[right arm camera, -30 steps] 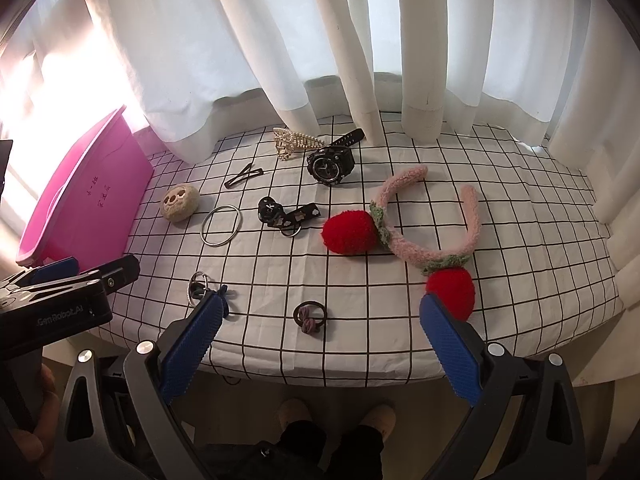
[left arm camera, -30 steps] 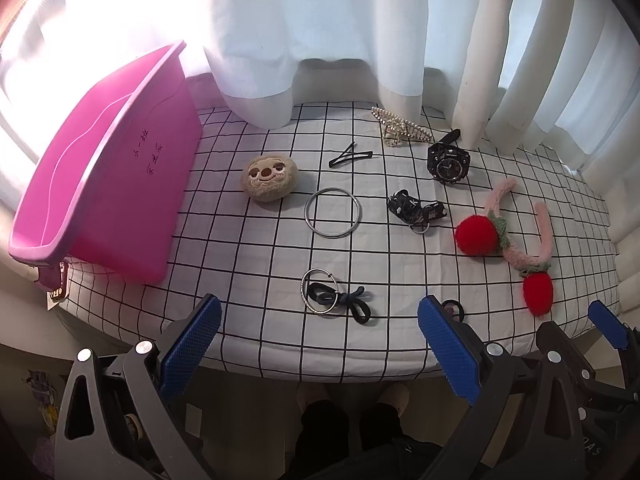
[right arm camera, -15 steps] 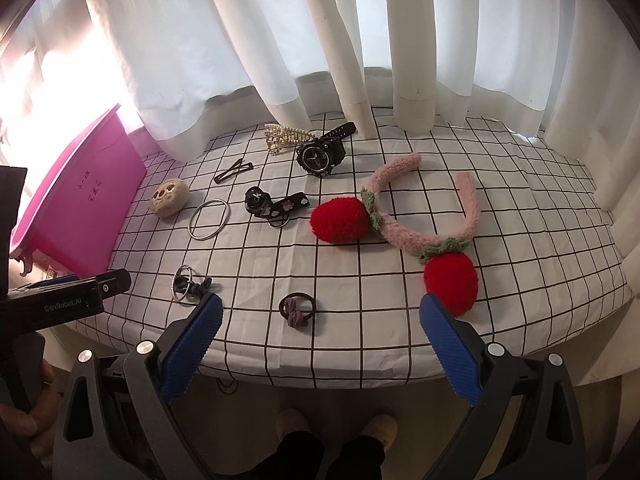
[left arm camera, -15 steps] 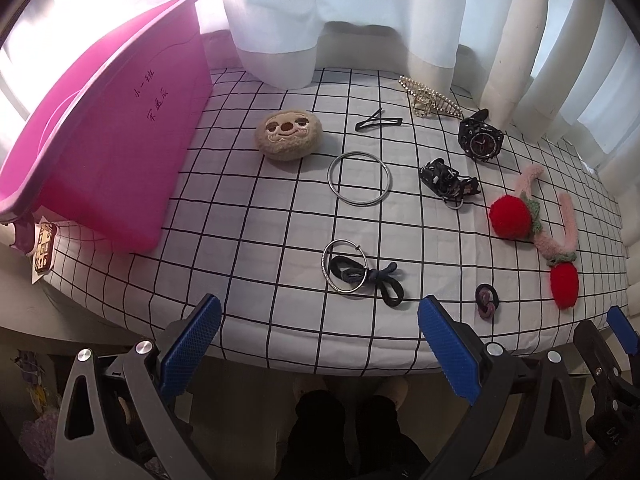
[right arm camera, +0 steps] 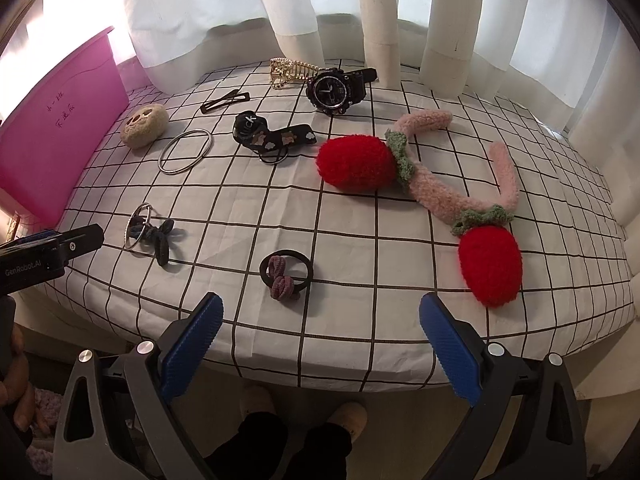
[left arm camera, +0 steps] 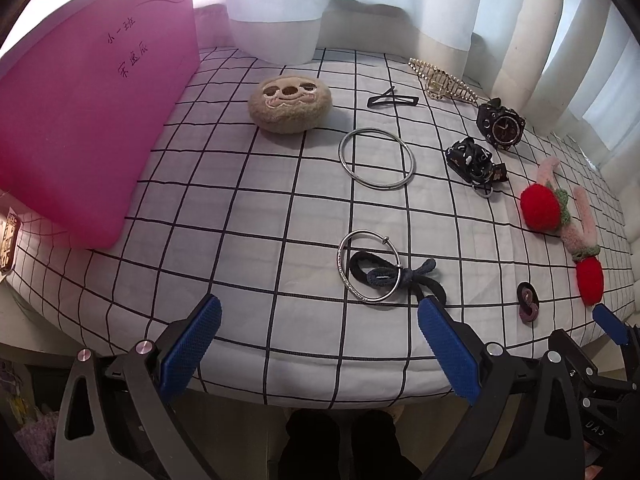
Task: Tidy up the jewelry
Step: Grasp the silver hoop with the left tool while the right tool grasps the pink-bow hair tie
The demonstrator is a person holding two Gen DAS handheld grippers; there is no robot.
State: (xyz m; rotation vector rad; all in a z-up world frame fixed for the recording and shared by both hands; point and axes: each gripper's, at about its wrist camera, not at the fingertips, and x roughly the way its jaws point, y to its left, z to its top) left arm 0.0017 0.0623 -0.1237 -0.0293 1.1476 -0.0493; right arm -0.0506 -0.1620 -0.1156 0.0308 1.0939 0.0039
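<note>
Jewelry lies scattered on a checked cloth table [left arm camera: 248, 216]. My left gripper [left arm camera: 318, 320] is open at the front edge, just short of a silver bangle [left arm camera: 367, 266] with a dark bow hair tie [left arm camera: 416, 276] lying across it. A plain silver ring bangle [left arm camera: 376, 152], a plush sloth face [left arm camera: 289, 104], a black watch [left arm camera: 502, 126] and a gold claw clip [left arm camera: 442, 80] lie farther back. My right gripper [right arm camera: 320, 320] is open too, close to a purple-knot hair tie [right arm camera: 285, 270]. A pink strawberry headband [right arm camera: 432, 184] lies to its right.
A pink bin [left arm camera: 84, 120] stands tilted at the table's left side. White curtains [right arm camera: 360, 8] hang along the back edge. A black snap clip [left arm camera: 392, 101] and a black patterned clip [right arm camera: 272, 138] lie mid-table. The person's feet [right arm camera: 304, 412] show below the front edge.
Both grippers have moved forward and lower toward the table, so the items appear larger. The left one now faces the bangle with the bow tie; the right one faces the purple hair tie.
</note>
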